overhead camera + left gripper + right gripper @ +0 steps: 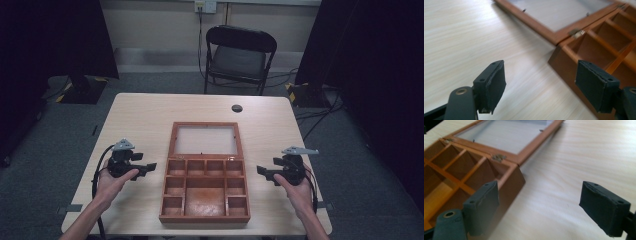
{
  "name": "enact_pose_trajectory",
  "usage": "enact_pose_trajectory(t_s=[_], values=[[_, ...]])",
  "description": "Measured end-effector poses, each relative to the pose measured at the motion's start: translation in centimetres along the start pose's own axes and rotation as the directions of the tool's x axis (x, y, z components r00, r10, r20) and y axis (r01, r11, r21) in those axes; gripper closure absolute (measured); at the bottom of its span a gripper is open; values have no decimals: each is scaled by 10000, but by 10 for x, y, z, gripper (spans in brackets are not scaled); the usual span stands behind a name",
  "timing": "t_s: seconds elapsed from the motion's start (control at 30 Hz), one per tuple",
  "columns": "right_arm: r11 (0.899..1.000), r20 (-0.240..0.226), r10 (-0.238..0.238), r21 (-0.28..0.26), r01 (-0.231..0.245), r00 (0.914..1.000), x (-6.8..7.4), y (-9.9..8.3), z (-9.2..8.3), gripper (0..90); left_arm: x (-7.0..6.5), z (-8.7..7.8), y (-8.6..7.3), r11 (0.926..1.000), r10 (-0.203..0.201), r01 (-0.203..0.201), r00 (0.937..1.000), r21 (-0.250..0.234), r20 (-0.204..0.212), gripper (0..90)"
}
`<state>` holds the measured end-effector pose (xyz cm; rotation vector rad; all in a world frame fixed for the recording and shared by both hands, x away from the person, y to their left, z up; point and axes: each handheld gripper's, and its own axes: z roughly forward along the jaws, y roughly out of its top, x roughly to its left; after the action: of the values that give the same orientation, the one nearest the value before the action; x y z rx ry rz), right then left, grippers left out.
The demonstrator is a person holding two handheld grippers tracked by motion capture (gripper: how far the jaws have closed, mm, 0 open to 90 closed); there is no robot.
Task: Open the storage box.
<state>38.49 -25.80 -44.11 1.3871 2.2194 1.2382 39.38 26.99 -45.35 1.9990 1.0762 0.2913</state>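
A brown wooden box (pixel 205 216) with several empty compartments lies open in the middle of the table, its glass-paned lid (pixel 205 140) folded flat behind it. My left gripper (pixel 149 168) hovers just left of the box, held in a hand, jaws open with nothing between them (pixel 540 87); the box's left wall (pixel 564 67) and a hinge (pixel 577 32) lie ahead. My right gripper (pixel 261 173) sits just right of the box, jaws open and empty (pixel 540 210), beside the box's right wall (pixel 511 187).
The light wooden table (pixel 135 115) has bare room on both sides of the box and a dark round grommet (pixel 237 108) at the back. A black folding chair (pixel 239 57) stands beyond the far edge. Dark curtains and stands flank the room.
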Motion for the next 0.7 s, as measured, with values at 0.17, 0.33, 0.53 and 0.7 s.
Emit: enact_pose_trajectory(t_s=[0.17,0.33,0.53,0.7], values=[[9986,448,9,521,-32,9990,-5,-22,-9,151,12,-6,-18,9985,-243,263,9989,478,-406,236],[9940,1053,-114,1090,-1,9944,-13,-47,-11,153,23,-11,-34,9943,-254,354,9947,1003,-991,232],[9866,1997,-423,1631,93,9789,-24,-59,-6,147,35,-12,-52,9936,-638,761,9880,838,-1409,212],[9888,2673,-779,1436,402,9605,-22,-64,-3,106,29,-6,-58,9974,299,-151,9767,707,-2124,172]])
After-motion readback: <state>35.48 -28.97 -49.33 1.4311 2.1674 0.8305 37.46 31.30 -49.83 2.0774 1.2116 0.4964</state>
